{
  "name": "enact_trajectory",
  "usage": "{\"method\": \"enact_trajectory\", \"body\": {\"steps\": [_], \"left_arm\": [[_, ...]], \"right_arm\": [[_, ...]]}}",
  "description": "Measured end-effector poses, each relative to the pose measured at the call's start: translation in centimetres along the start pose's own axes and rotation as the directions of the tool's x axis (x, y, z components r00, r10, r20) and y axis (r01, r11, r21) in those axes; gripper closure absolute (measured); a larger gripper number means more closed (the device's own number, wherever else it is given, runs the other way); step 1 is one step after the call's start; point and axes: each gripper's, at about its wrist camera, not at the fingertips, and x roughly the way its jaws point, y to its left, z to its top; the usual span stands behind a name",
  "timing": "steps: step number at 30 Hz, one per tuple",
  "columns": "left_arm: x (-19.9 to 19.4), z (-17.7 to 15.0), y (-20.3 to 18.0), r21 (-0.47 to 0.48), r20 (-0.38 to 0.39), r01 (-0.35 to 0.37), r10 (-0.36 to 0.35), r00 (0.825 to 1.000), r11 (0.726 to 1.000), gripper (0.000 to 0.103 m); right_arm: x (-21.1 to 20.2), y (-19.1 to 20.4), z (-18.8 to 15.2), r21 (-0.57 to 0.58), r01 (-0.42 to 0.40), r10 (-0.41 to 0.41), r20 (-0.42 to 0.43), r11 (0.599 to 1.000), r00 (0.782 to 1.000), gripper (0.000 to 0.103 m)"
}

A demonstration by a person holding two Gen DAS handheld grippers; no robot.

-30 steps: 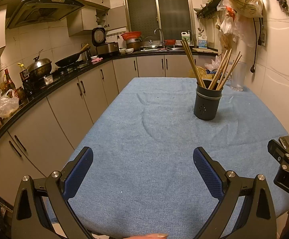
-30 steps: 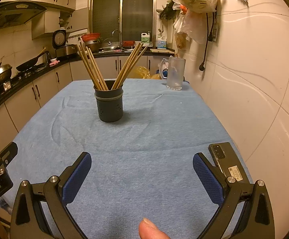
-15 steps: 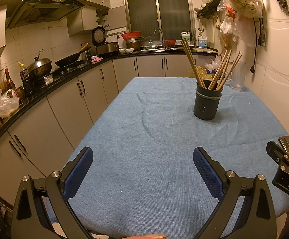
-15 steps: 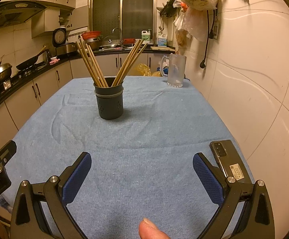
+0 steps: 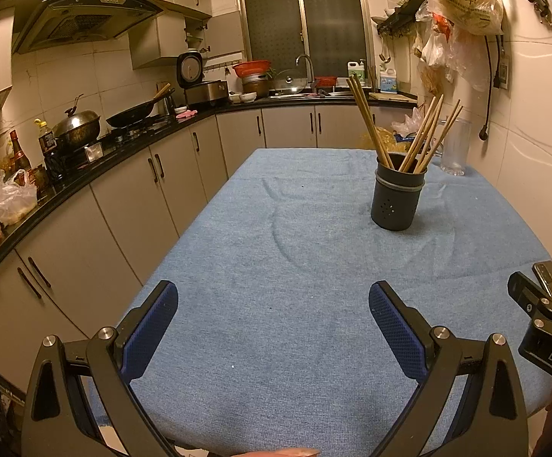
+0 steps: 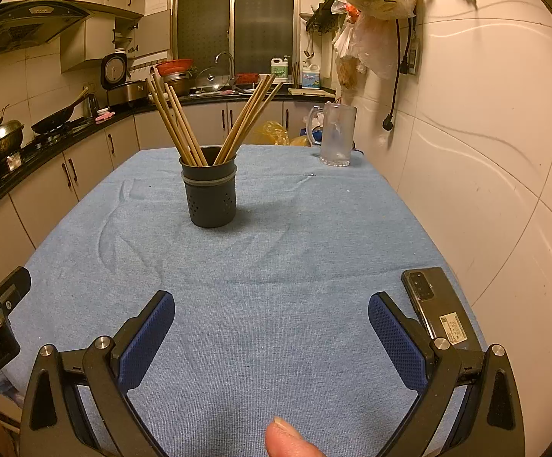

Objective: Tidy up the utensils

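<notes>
Chopsticks (image 6: 184, 125) stand splayed in the dark holder (image 6: 209, 194) mid-table; nothing has shifted over the last second. My left gripper (image 5: 274, 316) and right gripper (image 6: 272, 318) hover near the table's front edge, released and empty, so I judge the sorting finished.

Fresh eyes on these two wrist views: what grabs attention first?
The dark utensil holder stands upright mid-table on the blue cloth, with wooden chopsticks fanned out left and right. Both the left gripper and right gripper sit open and empty at the near edge. A black phone lies by the right gripper, and a glass mug stands at the far right corner.
</notes>
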Motion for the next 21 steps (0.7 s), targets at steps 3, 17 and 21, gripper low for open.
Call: {"method": "enact_trajectory", "body": {"steps": [3, 17, 21], "left_arm": [[-0.01, 0.00, 0.01, -0.001, 0.001, -0.002, 0.002, 1.000, 1.000, 0.003], [-0.12, -0.04, 0.36, 0.005, 0.001, -0.003, 0.003, 1.000, 1.000, 0.003], [-0.15, -0.11, 0.42, 0.002, 0.002, -0.002, 0.002, 1.000, 1.000, 0.003]], "right_arm": [[0.08, 0.02, -0.08, -0.001, -0.001, 0.001, -0.003, 1.000, 1.000, 0.000], [0.23, 0.14, -0.15, 0.000, -0.001, 0.001, -0.006, 1.000, 1.000, 0.000], [0.29, 0.11, -0.13, 0.003, -0.002, 0.002, -0.010, 1.000, 1.000, 0.000]]}}
